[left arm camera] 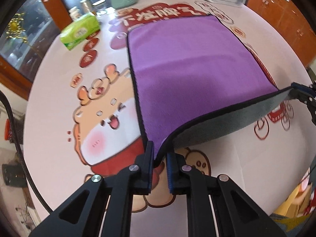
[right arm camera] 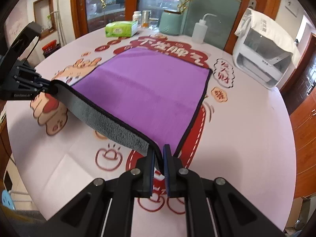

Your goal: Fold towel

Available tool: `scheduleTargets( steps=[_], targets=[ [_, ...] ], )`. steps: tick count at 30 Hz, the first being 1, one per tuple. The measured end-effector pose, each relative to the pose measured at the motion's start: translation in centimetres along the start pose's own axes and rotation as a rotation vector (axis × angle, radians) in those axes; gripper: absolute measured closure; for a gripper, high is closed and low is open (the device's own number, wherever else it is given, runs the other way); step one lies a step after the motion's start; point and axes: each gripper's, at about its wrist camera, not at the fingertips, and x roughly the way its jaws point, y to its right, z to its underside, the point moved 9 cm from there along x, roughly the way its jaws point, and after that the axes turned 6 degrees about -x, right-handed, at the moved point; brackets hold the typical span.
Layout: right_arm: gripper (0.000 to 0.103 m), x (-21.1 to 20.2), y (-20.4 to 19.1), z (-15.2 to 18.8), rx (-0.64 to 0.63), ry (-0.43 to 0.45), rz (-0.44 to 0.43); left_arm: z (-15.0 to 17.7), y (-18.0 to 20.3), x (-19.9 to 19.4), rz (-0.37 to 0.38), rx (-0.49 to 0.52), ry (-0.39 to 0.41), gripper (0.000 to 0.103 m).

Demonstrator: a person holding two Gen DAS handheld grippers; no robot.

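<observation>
A purple towel with a grey underside and dark hem lies spread on the round table; it also shows in the right wrist view. Its near edge is lifted off the table and curls, showing the grey side. My left gripper is shut on the towel's near left corner. My right gripper is shut on the near right corner. Each gripper shows in the other's view, the right one and the left one, holding the lifted edge between them.
The table carries a cartoon-printed white cloth. A green tissue box, jars, a teal canister and a squeeze bottle stand at the far edge. A white appliance sits far right.
</observation>
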Motion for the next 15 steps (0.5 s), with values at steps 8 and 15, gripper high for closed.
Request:
scheduleTargets(
  steps=[8, 15],
  targets=[
    [0.095, -1.4, 2.6, -4.5, 0.027, 0.061, 0.049, -3.6, -1.1, -2.8, -0.084, -0.067, 0.058, 0.093],
    [0.095, -1.5, 5.7, -9.6, 0.045, 0.112, 0.117, -9.1, -2.9, -3.8, -0.135, -0.117, 0.112, 0.093]
  ],
)
